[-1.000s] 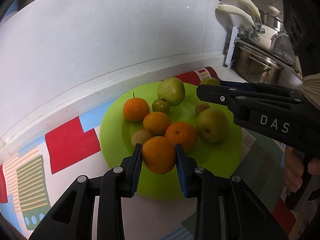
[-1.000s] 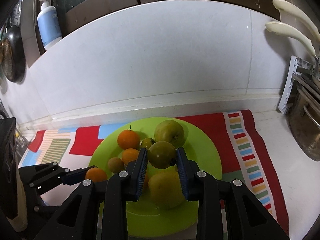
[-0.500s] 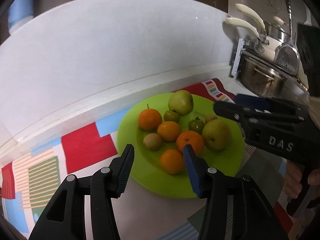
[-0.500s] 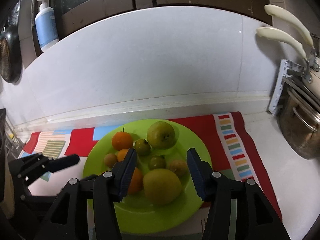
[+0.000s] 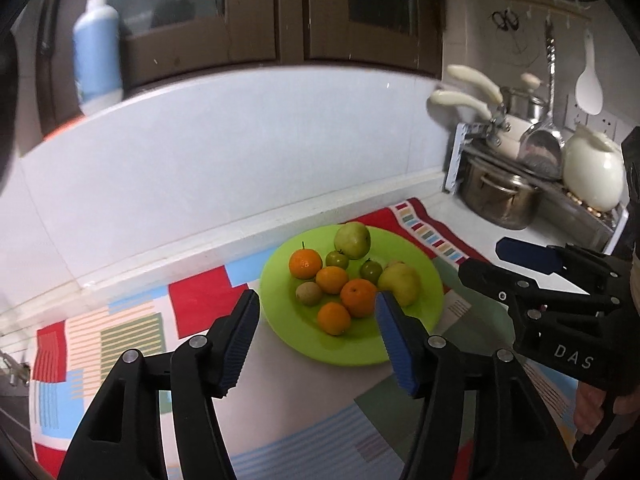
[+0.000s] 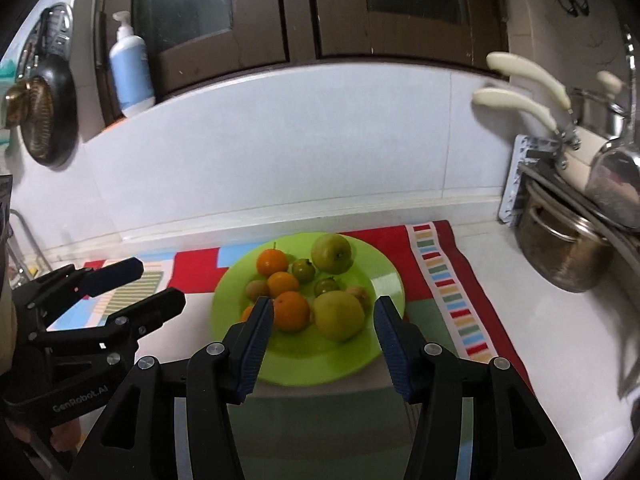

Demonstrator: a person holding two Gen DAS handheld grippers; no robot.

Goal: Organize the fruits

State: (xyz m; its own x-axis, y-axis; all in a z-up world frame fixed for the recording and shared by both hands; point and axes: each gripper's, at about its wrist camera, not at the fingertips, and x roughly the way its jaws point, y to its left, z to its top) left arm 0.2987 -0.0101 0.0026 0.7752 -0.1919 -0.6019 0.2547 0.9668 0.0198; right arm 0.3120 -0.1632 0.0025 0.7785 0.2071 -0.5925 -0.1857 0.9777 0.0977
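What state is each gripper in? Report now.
Left gripper: open, holding nothing, above the near edge of the green plate.
Right gripper: open, holding nothing, fingers spread over the plate.

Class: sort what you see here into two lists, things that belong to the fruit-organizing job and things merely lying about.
Job:
oranges
apples
small green fruits
kiwi
green plate
left gripper, open
right gripper, open

Lying about:
mat
pot
bottle
white jug
ladle
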